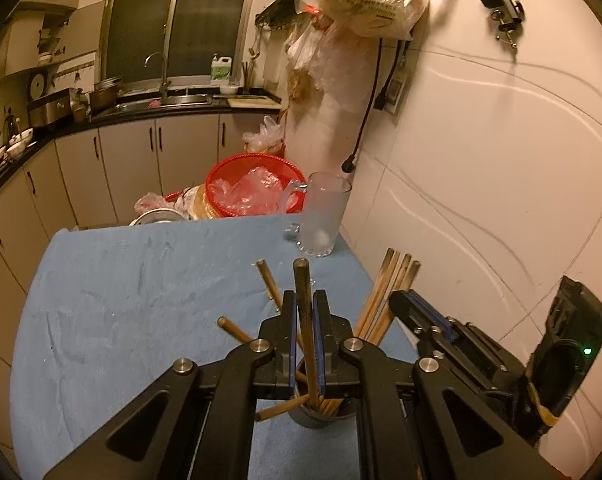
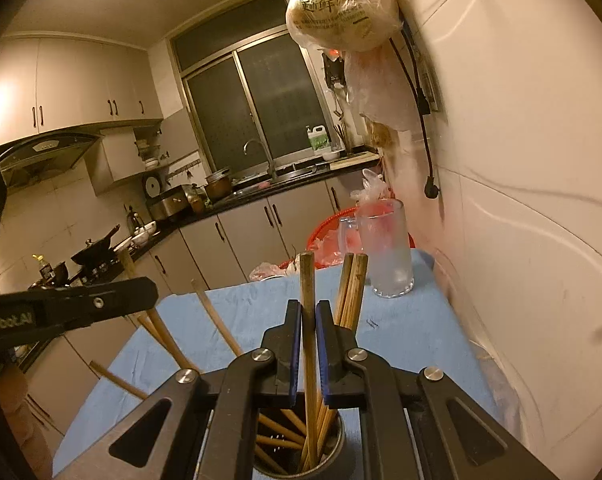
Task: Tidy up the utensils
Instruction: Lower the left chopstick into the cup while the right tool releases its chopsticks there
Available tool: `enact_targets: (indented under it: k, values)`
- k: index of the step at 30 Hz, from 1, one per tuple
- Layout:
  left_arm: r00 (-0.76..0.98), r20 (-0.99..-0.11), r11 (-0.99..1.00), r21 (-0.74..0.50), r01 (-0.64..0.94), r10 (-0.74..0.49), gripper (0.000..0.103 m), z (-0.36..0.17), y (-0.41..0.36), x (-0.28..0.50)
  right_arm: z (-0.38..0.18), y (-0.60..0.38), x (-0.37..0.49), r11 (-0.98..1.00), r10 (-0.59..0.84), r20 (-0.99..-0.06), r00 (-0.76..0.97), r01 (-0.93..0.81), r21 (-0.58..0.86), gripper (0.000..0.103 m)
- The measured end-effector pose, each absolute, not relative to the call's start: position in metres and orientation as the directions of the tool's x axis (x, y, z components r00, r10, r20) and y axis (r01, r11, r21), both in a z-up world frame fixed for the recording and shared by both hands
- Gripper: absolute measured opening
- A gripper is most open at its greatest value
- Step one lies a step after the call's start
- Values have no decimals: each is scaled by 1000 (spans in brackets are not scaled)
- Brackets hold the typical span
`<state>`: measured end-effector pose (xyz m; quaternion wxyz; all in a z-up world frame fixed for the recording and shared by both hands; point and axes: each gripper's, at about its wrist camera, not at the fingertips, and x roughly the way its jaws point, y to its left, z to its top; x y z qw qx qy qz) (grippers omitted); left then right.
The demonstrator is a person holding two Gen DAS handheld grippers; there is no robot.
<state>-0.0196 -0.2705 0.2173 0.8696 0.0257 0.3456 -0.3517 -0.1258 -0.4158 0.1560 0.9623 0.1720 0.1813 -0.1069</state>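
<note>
Left claw (image 1: pixel 304 312) clamps a chopstick (image 1: pixel 303 292) above cup (image 1: pixel 321 414); right claw (image 2: pixel 308 322) clamps another stick (image 2: pixel 307 288)

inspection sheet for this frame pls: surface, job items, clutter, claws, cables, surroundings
Surface: blue cloth covers the table.
Job's things: metal holder with wooden chopsticks fanned out; frosted glass mug upright at the far corner, no utensils seen inside.
Clutter: red basket with plastic bags, behind the table edge.
Grippers: left claw shut on one chopstick; right claw shut on another chopstick; both sit over the holder.
Cables: black cord hangs down the wall, plug end loose.
Surroundings: kitchen counter with sink, dark window, bagged noodles hung high.
</note>
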Motion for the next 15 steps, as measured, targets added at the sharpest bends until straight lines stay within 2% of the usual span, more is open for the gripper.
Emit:
enact_targets:
  k: [3, 6, 9, 10, 15]
  values:
    - [510, -622, 754, -212, 622, -595, 8, 218, -266, -21, 160, -419, -131, 912, -146, -387, 911, 275, 305, 14]
    - [515, -613, 754, -216, 620, -599, 9, 223, -260, -24, 167, -420, -139, 906, -146, -374, 916, 276, 321, 25]
    - [524, -603, 755, -217, 618, -602, 16, 228, -254, -27, 175, -417, -149, 905, -162, -353, 922, 281, 319, 42]
    - [533, -593, 757, -215, 617, -603, 16, 231, -250, -31, 179, -416, -156, 904, -171, -337, 926, 284, 320, 51]
    - [591, -556, 780, -183, 598, -584, 16, 240, -228, -46, 195, -400, -180, 909, -192, -287, 938, 280, 307, 53]
